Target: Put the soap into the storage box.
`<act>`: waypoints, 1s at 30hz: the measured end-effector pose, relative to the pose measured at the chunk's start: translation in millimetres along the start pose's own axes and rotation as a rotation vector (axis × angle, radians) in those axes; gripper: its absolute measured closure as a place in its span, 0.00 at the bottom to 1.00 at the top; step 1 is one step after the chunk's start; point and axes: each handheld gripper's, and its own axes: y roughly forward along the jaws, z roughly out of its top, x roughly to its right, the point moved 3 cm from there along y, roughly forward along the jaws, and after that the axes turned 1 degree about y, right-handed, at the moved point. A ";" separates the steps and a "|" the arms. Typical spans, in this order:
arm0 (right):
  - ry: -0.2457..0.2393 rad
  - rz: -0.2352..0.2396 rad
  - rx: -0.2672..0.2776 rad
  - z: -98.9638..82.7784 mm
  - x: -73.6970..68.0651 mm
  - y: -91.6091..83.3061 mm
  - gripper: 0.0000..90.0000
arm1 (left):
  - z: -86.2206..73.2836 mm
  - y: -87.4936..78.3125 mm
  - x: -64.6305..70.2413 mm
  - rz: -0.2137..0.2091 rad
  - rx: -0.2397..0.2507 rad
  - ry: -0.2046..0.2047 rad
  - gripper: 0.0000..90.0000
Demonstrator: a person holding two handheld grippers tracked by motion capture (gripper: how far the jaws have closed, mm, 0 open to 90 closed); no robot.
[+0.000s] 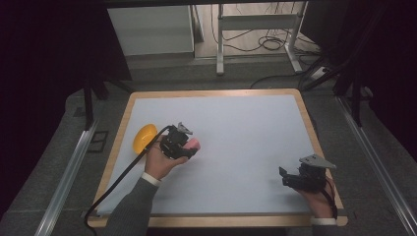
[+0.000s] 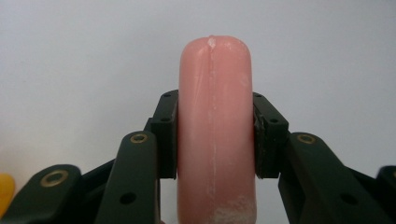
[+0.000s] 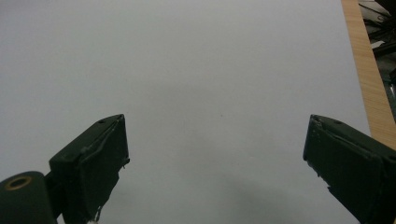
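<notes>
My left gripper [image 1: 189, 146] is shut on a pink rounded sausage-shaped object [image 1: 194, 143], held over the left part of the white mat. In the left gripper view the pink object [image 2: 215, 135] stands upright between the two black pads [image 2: 166, 135], which press on both its sides. My right gripper [image 1: 283, 173] rests near the mat's front right corner, held by a hand. Its jaws stand wide apart in the right gripper view, my right gripper [image 3: 217, 154] having nothing between them.
A yellow rounded object [image 1: 143, 137] lies at the mat's left edge, just left of my left hand. The white mat [image 1: 246, 132] sits on a wooden board [image 1: 305, 105]. Metal rails and a table frame [image 1: 255, 29] stand beyond.
</notes>
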 end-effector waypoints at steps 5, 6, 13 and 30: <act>-0.003 0.000 -0.002 0.0 -0.7 0.2 0.07 | 0.7 -4.3 -3.1 0.005 0.015 -0.007 0.67; -0.003 0.000 -0.001 0.1 -0.7 0.2 0.07 | 0.6 -4.8 -3.4 0.006 0.015 -0.007 0.67; -0.003 -0.001 -0.002 -0.1 -0.1 0.0 0.07 | 0.1 -9.0 -7.2 0.015 0.019 -0.013 0.67; -0.005 -0.001 -0.001 0.2 -0.8 -0.4 0.07 | -0.4 -22.0 -17.6 0.043 0.037 -0.025 0.67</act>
